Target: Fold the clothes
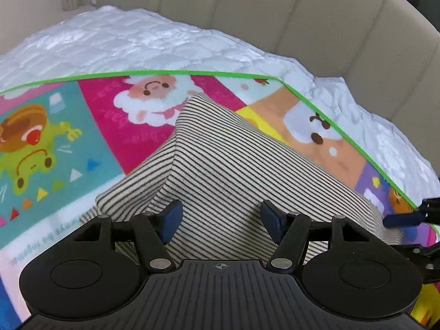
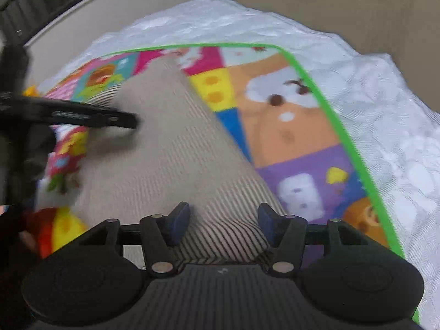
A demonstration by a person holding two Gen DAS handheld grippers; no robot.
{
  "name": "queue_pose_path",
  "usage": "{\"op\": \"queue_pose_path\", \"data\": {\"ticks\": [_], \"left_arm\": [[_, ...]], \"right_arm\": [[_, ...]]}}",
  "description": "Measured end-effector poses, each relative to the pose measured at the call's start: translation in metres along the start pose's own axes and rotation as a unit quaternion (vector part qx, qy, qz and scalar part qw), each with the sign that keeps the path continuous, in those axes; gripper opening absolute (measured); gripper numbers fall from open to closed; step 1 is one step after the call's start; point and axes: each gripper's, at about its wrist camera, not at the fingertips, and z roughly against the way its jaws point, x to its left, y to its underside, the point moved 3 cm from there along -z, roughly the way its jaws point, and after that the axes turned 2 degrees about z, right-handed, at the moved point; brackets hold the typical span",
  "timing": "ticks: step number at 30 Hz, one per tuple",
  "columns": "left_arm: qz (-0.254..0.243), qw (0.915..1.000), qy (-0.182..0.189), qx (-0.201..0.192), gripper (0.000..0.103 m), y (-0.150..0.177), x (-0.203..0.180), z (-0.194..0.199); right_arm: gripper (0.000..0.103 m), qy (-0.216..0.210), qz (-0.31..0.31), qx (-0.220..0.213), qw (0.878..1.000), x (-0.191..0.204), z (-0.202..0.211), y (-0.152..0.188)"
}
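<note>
A striped garment (image 1: 220,170), cream with thin dark stripes, lies folded on a cartoon play mat (image 1: 90,126) with a green border. The mat serves as the landmark here. It is spread over a white quilted cover (image 1: 137,41), with a beige padded headboard (image 1: 302,13) past the mat's far edge.

Writing runs along the pale strip at the mat's near left edge in the left wrist view, but it is upside down and blurred, so it cannot be read. Faint repeated lettering on the mat's pink panel beside the sheep figure is also unreadable.

The garment sits on the mat's right half, inside the green border. Its long axis runs from the near side of the mat toward the far edge, narrowing to a rounded end that points at the sheep panel. A raised fold ridge follows that same line. The right wrist view is motion-blurred and shows the garment (image 2: 165,151) the same way.

The left gripper (image 1: 221,221) hovers over the garment's near end, its 2 blue pads (image 1: 172,221) spread apart and holding nothing. The right gripper (image 2: 224,224) is likewise parted over the near end, pads (image 2: 178,224) clear of the cloth bulging between them.
</note>
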Motion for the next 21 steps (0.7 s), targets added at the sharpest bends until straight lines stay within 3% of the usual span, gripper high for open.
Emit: {"op": "queue_pose_path", "data": {"ticks": [3,5,8,11,16,21], "left_arm": [[-0.009,0.9999,-0.002,0.010,0.080,0.009,-0.002,0.016],[-0.003,0.9996,0.009,0.025,0.081,0.017,-0.002,0.026],[0.063,0.9930,0.075,0.065,0.081,0.031,0.003,0.034],[0.103,0.9846,0.103,0.096,0.076,0.043,0.003,0.025],[0.084,0.9888,0.087,0.087,0.071,0.038,-0.002,-0.005],[0.033,0.9948,0.078,0.056,0.069,0.011,-0.009,-0.027]], "right_arm": [[0.065,0.007,0.010,-0.041,0.999,-0.002,0.012,-0.013],[0.065,0.019,0.002,-0.051,0.999,-0.009,0.009,-0.019],[0.065,0.037,0.006,-0.031,0.999,-0.018,-0.010,-0.019],[0.065,0.056,0.028,-0.002,0.998,-0.021,-0.027,-0.005],[0.065,0.038,0.012,0.015,0.999,-0.020,-0.020,0.008],[0.065,0.003,0.030,0.046,0.998,0.016,-0.008,0.031]]}}
